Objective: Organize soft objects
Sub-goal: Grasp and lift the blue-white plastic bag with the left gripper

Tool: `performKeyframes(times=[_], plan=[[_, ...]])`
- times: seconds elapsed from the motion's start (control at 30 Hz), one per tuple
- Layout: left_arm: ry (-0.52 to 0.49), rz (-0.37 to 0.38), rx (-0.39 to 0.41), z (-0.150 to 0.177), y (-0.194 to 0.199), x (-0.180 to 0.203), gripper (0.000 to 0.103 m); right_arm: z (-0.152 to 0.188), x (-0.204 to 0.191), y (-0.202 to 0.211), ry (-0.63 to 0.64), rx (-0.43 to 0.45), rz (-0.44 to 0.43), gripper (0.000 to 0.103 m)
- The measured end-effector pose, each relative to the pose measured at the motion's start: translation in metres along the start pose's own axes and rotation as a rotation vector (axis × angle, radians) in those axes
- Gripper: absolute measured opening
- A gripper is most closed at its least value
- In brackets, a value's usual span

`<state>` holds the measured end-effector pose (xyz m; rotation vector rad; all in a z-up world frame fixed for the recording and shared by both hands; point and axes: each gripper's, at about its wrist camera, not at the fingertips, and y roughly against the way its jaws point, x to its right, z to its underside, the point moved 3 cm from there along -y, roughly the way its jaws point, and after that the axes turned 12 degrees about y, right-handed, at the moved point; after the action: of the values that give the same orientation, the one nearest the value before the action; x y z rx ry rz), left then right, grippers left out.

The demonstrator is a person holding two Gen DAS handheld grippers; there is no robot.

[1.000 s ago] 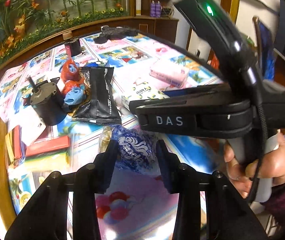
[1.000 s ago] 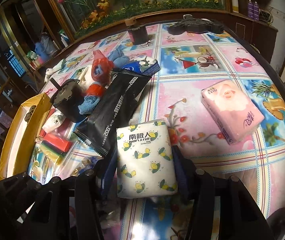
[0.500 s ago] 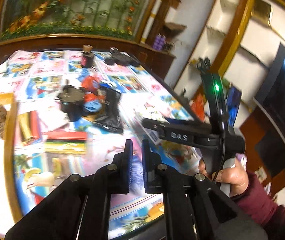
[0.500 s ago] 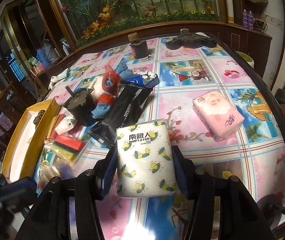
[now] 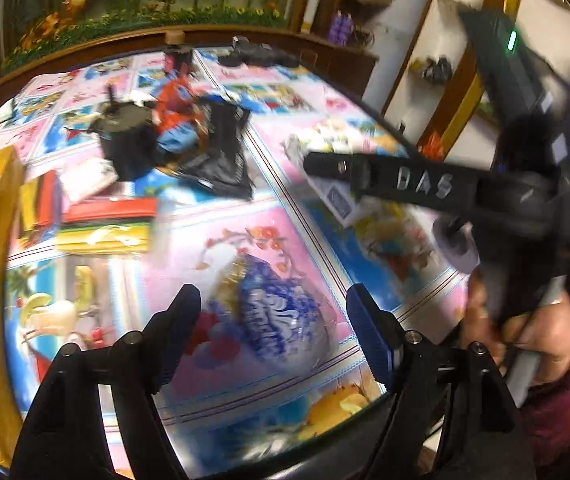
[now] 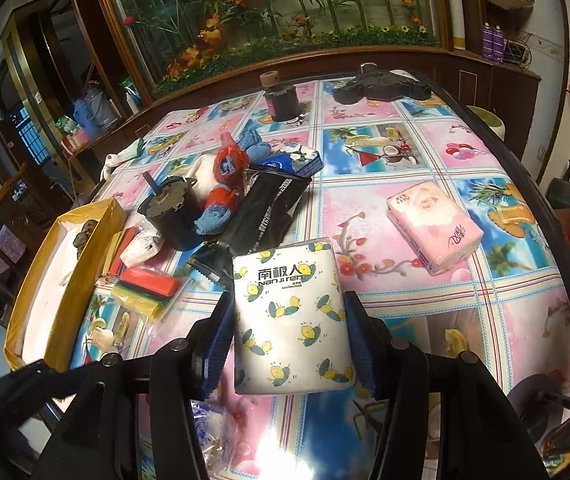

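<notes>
the left gripper (image 5: pixel 273 328) hangs over the table (image 5: pixel 317 240) with its jaws spread, having just been opening; the blue-and-white bag (image 5: pixel 273 312) lies on the table between the fingers, and neither pad presses on it. the right gripper (image 6: pixel 289 336) is clamped on a white tissue pack (image 6: pixel 291 316) printed with lemons, held above the table's near edge.

beyond the tissue pack lies a black packet (image 6: pixel 263 216), with a black canister (image 6: pixel 169 208) and red and blue cloths (image 6: pixel 221 196) just to its left. a pink tissue pack (image 6: pixel 433 226) sits well to the right of the white one. a yellow-rimmed tray (image 6: pixel 65 280) stands far left, with bright sponges (image 6: pixel 145 286) beside it.

the white pack reads "nan ji ren" under chinese characters; the right gripper's body, seen from the left wrist, reads "das".
</notes>
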<state>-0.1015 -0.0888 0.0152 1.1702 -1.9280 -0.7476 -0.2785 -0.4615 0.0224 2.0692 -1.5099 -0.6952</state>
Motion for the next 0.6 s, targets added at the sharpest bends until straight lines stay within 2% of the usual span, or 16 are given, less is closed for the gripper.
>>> performKeyframes(times=[0.07, 0.1, 0.13, 0.2, 0.23, 0.27, 0.33, 0.4, 0.6], plan=[[-0.037, -0.069, -0.03, 0.004, -0.021, 0.01, 0.075, 0.001, 0.004, 0.002, -0.009, 0.004, 0.002, 0.052], [-0.068, -0.127, -0.033, 0.007, -0.029, 0.013, 0.075, 0.002, 0.006, 0.004, -0.014, 0.005, 0.003, 0.052], [-0.093, -0.164, -0.043, 0.009, -0.036, 0.015, 0.078, 0.003, 0.008, 0.004, -0.018, 0.006, 0.002, 0.052], [-0.093, -0.141, -0.027, 0.01, -0.034, 0.014, 0.074, 0.005, 0.01, 0.005, -0.023, 0.005, 0.001, 0.052], [-0.09, -0.133, -0.021, 0.009, -0.032, 0.011, 0.047, 0.006, 0.01, 0.005, -0.024, 0.004, 0.0, 0.052], [-0.081, -0.101, -0.027, 0.006, -0.03, 0.008, 0.042, 0.006, 0.011, 0.005, -0.025, 0.004, 0.0, 0.052], [-0.014, -0.032, -0.043, 0.003, -0.026, -0.003, 0.041, 0.008, 0.012, 0.005, -0.026, 0.003, -0.003, 0.052], [0.006, -0.018, -0.02, 0.001, -0.02, -0.013, 0.041, 0.009, 0.013, 0.004, -0.031, 0.002, -0.006, 0.052], [0.092, 0.09, 0.05, -0.006, 0.019, -0.034, 0.041, 0.007, 0.008, 0.001, -0.027, -0.002, -0.012, 0.052]])
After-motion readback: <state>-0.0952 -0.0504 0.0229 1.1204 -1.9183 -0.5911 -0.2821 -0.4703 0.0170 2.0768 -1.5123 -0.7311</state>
